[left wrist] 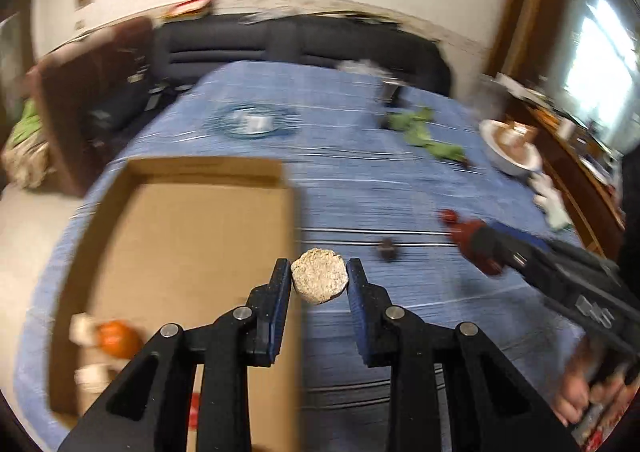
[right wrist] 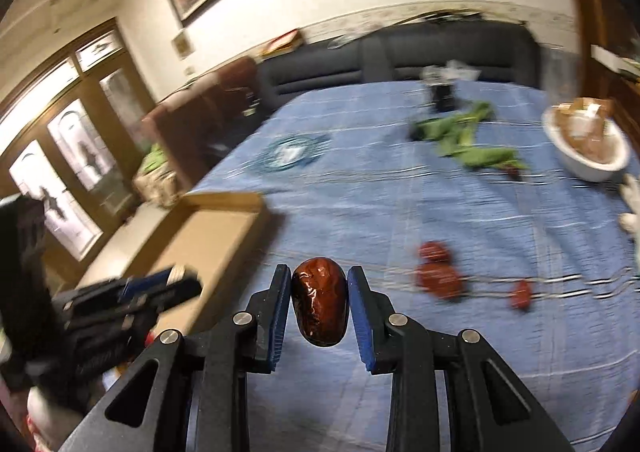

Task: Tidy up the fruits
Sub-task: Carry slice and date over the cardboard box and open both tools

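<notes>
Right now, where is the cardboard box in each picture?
Left wrist view: the cardboard box fills the lower left, just left of the left gripper and the pale round fruit in its fingers.
Right wrist view: the box lies at middle left, behind the left gripper.
Shared landmark: the glass dish on the blue tablecloth beyond the box.

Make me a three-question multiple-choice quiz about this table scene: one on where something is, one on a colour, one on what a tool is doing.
1. The cardboard box lies where in the left wrist view?
A. left of the held piece
B. right of it
C. on the sofa

2. The tablecloth is
A. red
B. blue
C. white

3. The right tool is
A. wide open, empty
B. out of view
C. gripping a dark red date

Answers: 1 A, box fills the left; 2 B, blue striped cloth; 3 C, pads press the date.
</notes>
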A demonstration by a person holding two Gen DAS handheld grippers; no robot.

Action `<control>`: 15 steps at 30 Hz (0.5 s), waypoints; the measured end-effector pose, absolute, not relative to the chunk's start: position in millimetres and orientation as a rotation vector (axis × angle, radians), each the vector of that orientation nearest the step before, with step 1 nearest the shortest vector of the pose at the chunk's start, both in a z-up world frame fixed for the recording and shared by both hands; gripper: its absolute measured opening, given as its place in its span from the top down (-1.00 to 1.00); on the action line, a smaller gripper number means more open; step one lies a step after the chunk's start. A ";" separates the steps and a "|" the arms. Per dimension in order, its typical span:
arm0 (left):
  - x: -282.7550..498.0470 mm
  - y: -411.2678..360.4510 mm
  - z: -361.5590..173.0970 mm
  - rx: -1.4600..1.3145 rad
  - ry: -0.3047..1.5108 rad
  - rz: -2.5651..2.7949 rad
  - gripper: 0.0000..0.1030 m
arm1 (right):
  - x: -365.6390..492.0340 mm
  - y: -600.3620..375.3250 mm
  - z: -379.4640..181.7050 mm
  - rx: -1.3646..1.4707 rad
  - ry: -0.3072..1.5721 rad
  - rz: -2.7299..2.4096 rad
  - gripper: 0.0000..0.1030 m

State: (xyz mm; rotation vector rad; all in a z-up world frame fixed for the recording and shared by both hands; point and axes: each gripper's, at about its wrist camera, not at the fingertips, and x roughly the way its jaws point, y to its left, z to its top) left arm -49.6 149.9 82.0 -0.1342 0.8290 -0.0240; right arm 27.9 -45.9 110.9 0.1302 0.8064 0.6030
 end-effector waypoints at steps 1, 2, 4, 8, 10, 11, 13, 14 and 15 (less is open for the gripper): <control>-49.8 163.6 80.5 -0.149 0.841 -0.003 0.47 | 24.1 -33.2 111.1 0.128 0.814 0.631 0.37; -49.3 175.5 78.8 -0.165 0.853 0.013 0.47 | 21.0 -24.8 110.2 0.123 0.819 0.648 0.37; -45.1 204.5 71.5 -0.203 0.886 0.052 0.47 | 13.8 2.6 108.5 0.096 0.830 0.694 0.36; -36.2 245.4 56.1 -0.266 0.931 0.103 0.47 | 4.0 50.0 99.7 0.036 0.851 0.760 0.36; -31.7 260.6 45.9 -0.280 0.958 0.127 0.47 | 1.5 72.0 90.8 0.003 0.875 0.778 0.36; -29.0 264.2 42.3 -0.285 0.971 0.135 0.47 | 0.7 82.4 84.8 -0.013 0.889 0.786 0.36; -25.8 270.7 33.2 -0.304 0.997 0.141 0.47 | -0.2 95.7 75.2 -0.038 0.907 0.790 0.36; -24.3 272.6 30.2 -0.311 1.003 0.138 0.47 | -0.3 104.2 68.9 -0.054 0.917 0.792 0.36; -24.2 274.0 28.4 -0.315 1.006 0.133 0.47 | -0.7 108.7 64.9 -0.066 0.924 0.791 0.36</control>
